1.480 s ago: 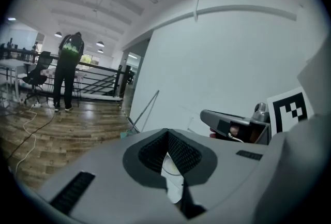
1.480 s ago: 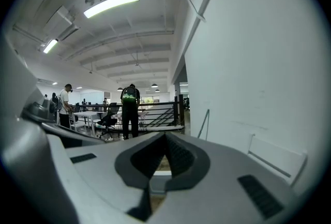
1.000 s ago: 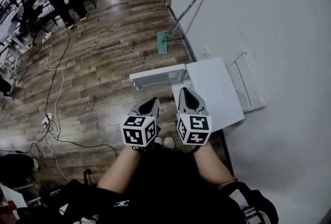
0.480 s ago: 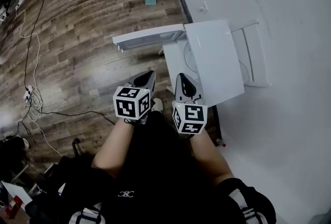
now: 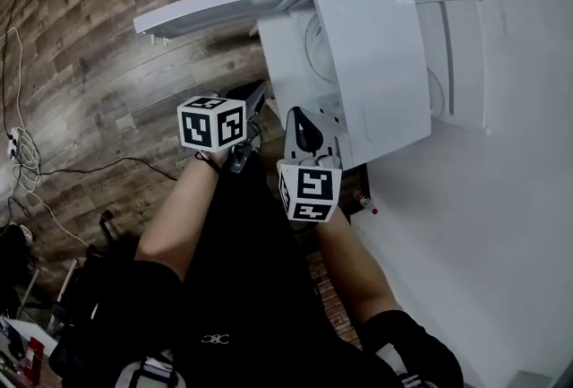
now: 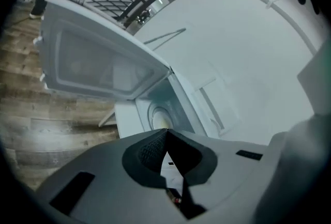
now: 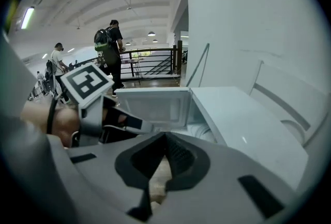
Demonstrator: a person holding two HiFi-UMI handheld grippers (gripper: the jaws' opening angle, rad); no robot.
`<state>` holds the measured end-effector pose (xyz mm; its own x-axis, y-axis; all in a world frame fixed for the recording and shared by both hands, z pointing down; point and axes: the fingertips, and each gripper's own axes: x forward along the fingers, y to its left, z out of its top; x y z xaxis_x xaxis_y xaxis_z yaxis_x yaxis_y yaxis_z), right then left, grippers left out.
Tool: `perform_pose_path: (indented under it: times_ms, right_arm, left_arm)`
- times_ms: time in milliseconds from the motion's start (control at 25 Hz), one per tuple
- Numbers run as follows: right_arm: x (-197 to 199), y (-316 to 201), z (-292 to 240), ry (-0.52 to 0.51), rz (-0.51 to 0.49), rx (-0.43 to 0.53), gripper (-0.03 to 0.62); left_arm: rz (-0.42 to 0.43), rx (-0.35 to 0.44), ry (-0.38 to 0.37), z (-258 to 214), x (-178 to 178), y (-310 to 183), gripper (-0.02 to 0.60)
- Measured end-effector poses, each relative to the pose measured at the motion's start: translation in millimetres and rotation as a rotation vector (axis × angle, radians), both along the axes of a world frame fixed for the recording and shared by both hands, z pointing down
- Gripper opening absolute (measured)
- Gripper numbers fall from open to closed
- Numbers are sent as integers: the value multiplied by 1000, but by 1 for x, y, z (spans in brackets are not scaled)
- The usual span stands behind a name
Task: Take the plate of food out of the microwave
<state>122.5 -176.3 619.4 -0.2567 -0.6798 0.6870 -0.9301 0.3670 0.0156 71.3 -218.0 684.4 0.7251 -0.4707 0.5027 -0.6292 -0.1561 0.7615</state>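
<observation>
A white microwave (image 5: 380,55) stands against the white wall with its door (image 5: 224,5) swung wide open to the left. Inside the cavity lies a round plate (image 5: 315,44). The left gripper view shows the plate (image 6: 159,117) with something pale yellow on it, too blurred to name. My left gripper (image 5: 256,98) is shut and empty, just in front of the opening and below the door (image 6: 98,62). My right gripper (image 5: 299,114) is beside it, also shut with nothing between its fingers, close to the microwave's front edge. In the right gripper view the door (image 7: 155,106) is straight ahead.
A white frame (image 5: 458,55) leans on the wall behind the microwave. Cables (image 5: 22,153) lie on the wooden floor to the left. A small red thing (image 5: 369,209) sits by the microwave's base. Two people (image 7: 111,47) stand far off by a railing.
The view has tilted down over the microwave, which now fills the top of the head view. Both grippers have moved closer to the open cavity and stayed shut.
</observation>
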Motion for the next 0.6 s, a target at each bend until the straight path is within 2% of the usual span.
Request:
perform_pose_path:
  times_ms: [320, 360, 400, 520, 600]
  right_arm:
    - [57, 37, 37, 20, 120, -87, 13]
    - [63, 42, 39, 21, 132, -95, 14]
    - [67, 46, 40, 22, 141, -100, 14]
    - [74, 55, 38, 23, 146, -105, 13]
    - [75, 62, 36, 21, 139, -104, 14]
  left_arm:
    - [71, -93, 101, 79, 73, -18, -3]
    - [80, -102, 112, 86, 83, -19, 60]
    - [88, -113, 114, 94, 92, -19, 92]
    - [97, -144, 85, 117, 113, -23, 109]
    - [98, -164, 54, 134, 126, -27, 157]
